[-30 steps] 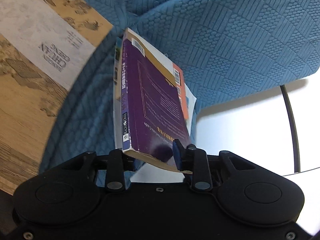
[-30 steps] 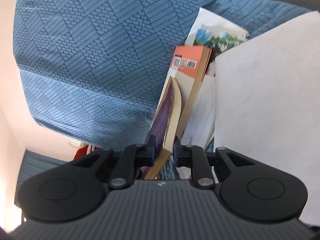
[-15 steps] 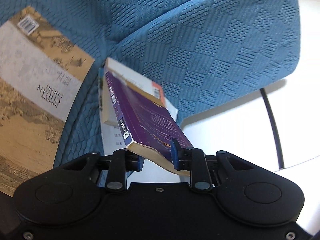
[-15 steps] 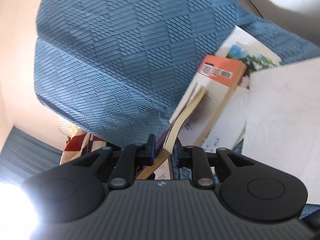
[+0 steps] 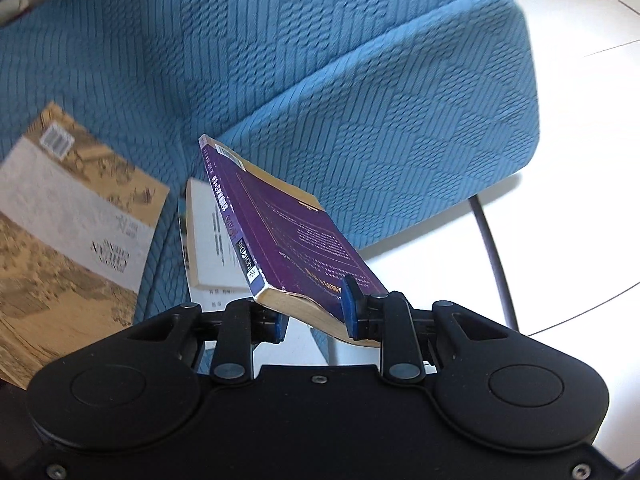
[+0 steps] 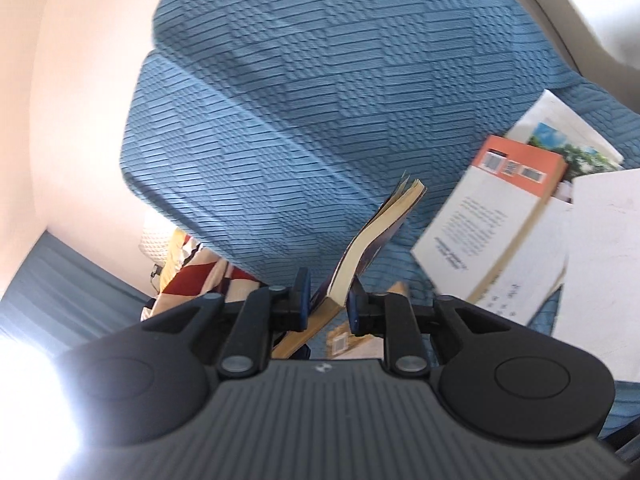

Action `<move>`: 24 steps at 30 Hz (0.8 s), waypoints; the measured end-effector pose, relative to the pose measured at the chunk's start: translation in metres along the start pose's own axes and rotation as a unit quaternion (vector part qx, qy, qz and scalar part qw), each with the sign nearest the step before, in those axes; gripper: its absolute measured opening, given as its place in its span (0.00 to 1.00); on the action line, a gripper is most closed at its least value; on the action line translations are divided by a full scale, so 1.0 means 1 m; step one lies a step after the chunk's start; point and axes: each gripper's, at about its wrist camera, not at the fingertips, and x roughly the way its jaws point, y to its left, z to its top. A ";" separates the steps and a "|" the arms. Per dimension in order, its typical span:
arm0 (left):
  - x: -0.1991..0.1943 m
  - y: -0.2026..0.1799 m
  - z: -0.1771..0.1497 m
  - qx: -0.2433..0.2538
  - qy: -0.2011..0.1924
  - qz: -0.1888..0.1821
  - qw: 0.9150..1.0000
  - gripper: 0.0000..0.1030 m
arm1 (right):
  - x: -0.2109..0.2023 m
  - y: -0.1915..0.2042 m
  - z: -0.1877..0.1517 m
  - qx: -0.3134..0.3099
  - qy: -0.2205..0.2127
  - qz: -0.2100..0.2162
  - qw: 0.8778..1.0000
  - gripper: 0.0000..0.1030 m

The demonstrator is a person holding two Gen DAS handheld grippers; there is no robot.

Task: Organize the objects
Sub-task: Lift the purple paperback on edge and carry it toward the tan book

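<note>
The left hand-held gripper (image 5: 316,320) has its blue pads clamped on the near end of the purple book (image 5: 280,232), jaws narrow, one pad under the spine corner and the other (image 5: 349,304) pressing on the cover. The book is up in the air, tilted, spine to the left, its yellowed page edge facing the camera and its far end rising toward the sofa. The right hand-held gripper (image 6: 326,302) grips the same purple book (image 6: 372,240) from the other side, jaws narrow, pads closed on the near corner, with the pages fanning a little at the far tip.

Just below and to the left of the lifted book, in the left wrist view, a pale book (image 5: 212,240) lies flat on the blue seat. Further left lies the large tan book (image 5: 68,232) with a grey band and a barcode at its far corner, blurred. To the right of the book, the white floor (image 5: 580,200) and a thin dark leg (image 5: 494,248) of the furniture show.

In the right wrist view, to the right of the held book, an orange-and-white book (image 6: 492,216) rests on other papers, with a landscape-picture cover (image 6: 572,148) beyond it and a big white sheet (image 6: 604,272) at the right edge. Down at the left, red and cream fabric (image 6: 192,276) peeks out.

Behind everything rises the blue textured sofa (image 5: 360,80), its cushion (image 6: 320,100) filling the far part of both views.
</note>
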 end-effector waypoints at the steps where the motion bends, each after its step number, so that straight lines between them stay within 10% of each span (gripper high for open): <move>1: -0.006 -0.002 0.004 0.002 -0.002 -0.001 1.000 0.24 | 0.000 0.006 0.000 -0.002 0.001 0.002 1.000 0.21; 24: -0.083 0.045 0.042 -0.013 -0.011 0.007 1.000 0.24 | 0.034 0.070 -0.046 -0.018 0.041 0.005 0.999 0.22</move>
